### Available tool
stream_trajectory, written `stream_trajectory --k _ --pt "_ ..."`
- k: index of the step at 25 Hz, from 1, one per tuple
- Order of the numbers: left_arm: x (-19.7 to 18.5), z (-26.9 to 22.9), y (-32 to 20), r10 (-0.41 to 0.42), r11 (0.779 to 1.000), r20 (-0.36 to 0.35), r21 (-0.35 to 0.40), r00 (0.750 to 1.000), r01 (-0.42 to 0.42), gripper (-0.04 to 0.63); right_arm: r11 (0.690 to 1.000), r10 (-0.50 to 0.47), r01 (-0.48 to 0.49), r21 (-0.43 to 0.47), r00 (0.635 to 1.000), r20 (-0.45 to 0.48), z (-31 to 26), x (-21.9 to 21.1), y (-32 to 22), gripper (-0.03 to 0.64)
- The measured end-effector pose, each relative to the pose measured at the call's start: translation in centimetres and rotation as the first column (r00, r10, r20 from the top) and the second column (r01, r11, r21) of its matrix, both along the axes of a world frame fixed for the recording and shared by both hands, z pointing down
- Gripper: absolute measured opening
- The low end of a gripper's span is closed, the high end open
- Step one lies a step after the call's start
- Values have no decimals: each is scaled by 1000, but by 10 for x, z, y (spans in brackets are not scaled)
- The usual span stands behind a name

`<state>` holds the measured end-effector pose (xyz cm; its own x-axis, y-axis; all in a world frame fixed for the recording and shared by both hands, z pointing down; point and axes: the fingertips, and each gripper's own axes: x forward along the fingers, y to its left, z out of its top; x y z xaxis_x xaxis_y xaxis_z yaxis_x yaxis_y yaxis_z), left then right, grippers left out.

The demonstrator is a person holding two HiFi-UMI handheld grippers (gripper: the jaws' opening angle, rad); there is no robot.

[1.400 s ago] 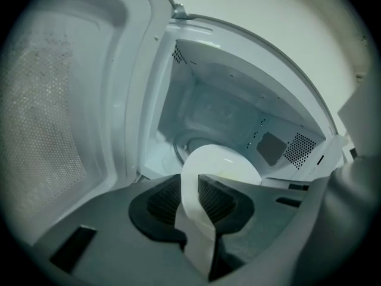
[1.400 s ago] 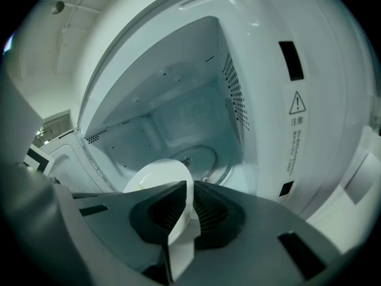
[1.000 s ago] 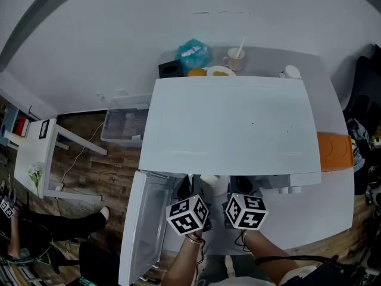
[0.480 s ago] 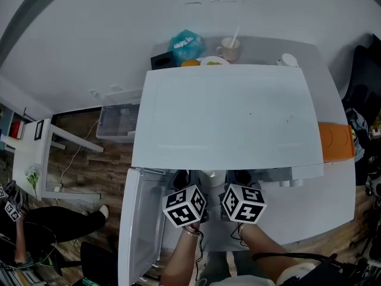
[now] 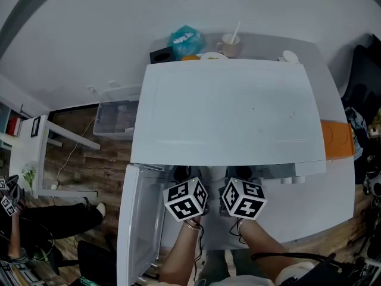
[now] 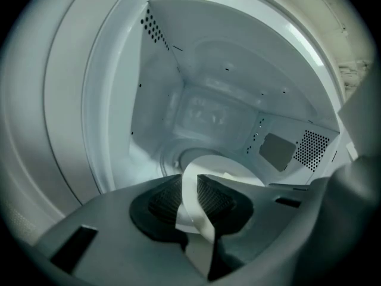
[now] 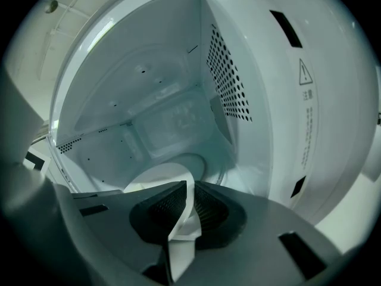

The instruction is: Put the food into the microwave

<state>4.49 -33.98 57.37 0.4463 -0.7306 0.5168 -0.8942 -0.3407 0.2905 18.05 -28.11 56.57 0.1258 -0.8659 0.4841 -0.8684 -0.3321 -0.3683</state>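
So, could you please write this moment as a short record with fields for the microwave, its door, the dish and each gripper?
microwave: white, seen from above
door: open, swung to the left
white dish: held by its rim at the cavity opening
left gripper: shut on the dish rim
right gripper: shut on the opposite rim
food: not visible in these views

Head view overhead, gripper views close — sharing microwave cavity

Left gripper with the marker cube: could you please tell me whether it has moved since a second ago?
Yes. The left gripper, shut on the white bowl, has edged forward, closer to the white microwave's front edge.
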Motion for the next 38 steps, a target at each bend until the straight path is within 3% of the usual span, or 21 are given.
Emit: stream_trajectory --k 14,27,33,38 --pt "7 5 -11 11 1000 7 18 1000 -12 80 1000 27 -27 -7 1000 -15 4 3 -4 41" --pt "7 2 -19 -33 997 -51 69 998 36 80 999 37 -37 18 999 -32 4 9 -9 43" --pt "-5 -2 -13 -71 995 -58 70 996 75 80 999 31 -29 21 996 -79 3 8 -3 43" --pt "-6 -6 2 -50 996 -32 77 998 53 80 999 -40 44 22 985 -171 -3 -2 4 43"
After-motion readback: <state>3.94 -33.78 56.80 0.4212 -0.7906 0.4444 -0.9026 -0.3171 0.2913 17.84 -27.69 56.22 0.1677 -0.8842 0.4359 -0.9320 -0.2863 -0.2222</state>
